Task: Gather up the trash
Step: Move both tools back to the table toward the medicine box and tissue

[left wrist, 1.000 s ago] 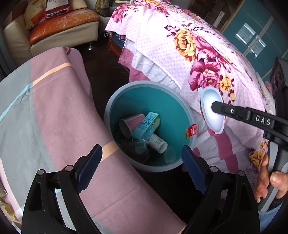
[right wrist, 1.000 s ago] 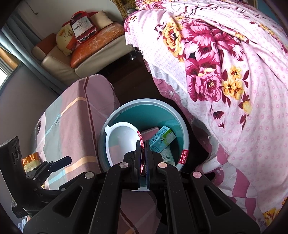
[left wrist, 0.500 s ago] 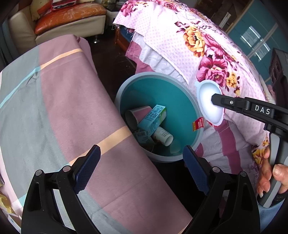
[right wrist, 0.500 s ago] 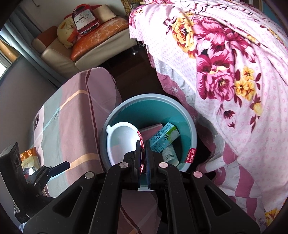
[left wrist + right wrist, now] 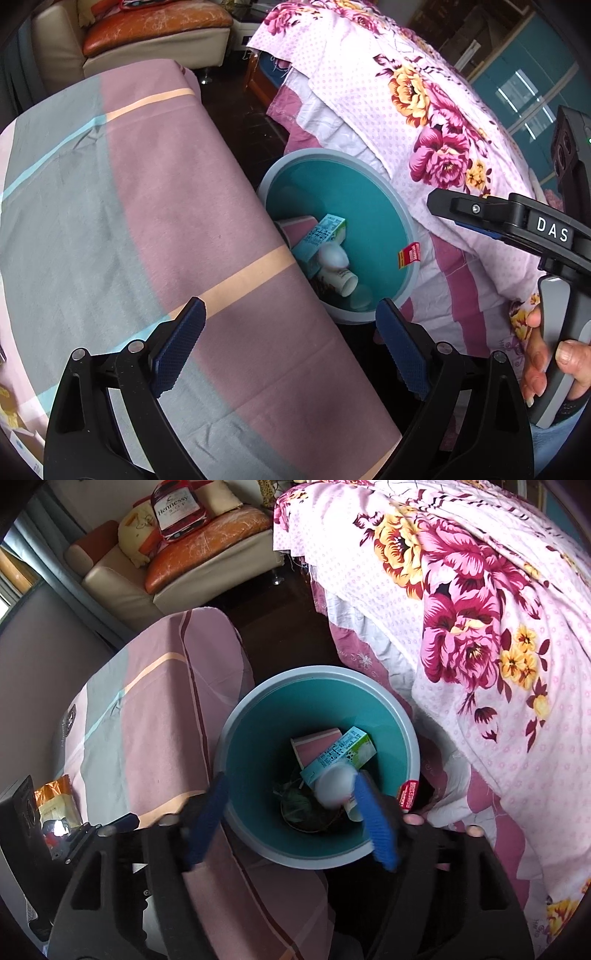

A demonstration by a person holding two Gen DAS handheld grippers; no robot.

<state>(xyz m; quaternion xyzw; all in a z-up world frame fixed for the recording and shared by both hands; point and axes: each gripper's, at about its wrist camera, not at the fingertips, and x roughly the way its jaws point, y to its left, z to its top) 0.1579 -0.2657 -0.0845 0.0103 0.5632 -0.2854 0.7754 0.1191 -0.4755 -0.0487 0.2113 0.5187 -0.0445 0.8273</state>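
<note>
Right gripper (image 5: pixel 291 812) above the bin (image 5: pixel 413 753), jaws spread, gripping nothing. White lid (image 5: pixel 334 784), blurred, inside the bin over the carton (image 5: pixel 343 753) and cup (image 5: pixel 314 747). Left gripper (image 5: pixel 291 347) jaws likewise released, near the bin's rim. Risk, as judged: the wrapper (image 5: pixel 53 794) left of the bin on the tabletop (image 5: pixel 147 716) remains uncollected; reaching could knock the bin.

The bin (image 5: pixel 408 738) looks like smooth plastic, teal and slightly glossy inside. Inside it lie a printed paper carton (image 5: pixel 340 755) and paper cup (image 5: pixel 314 746). Beside the bin, matt striped cloth (image 5: pixel 122 206) and floral bedcloth (image 5: pixel 480 609).
</note>
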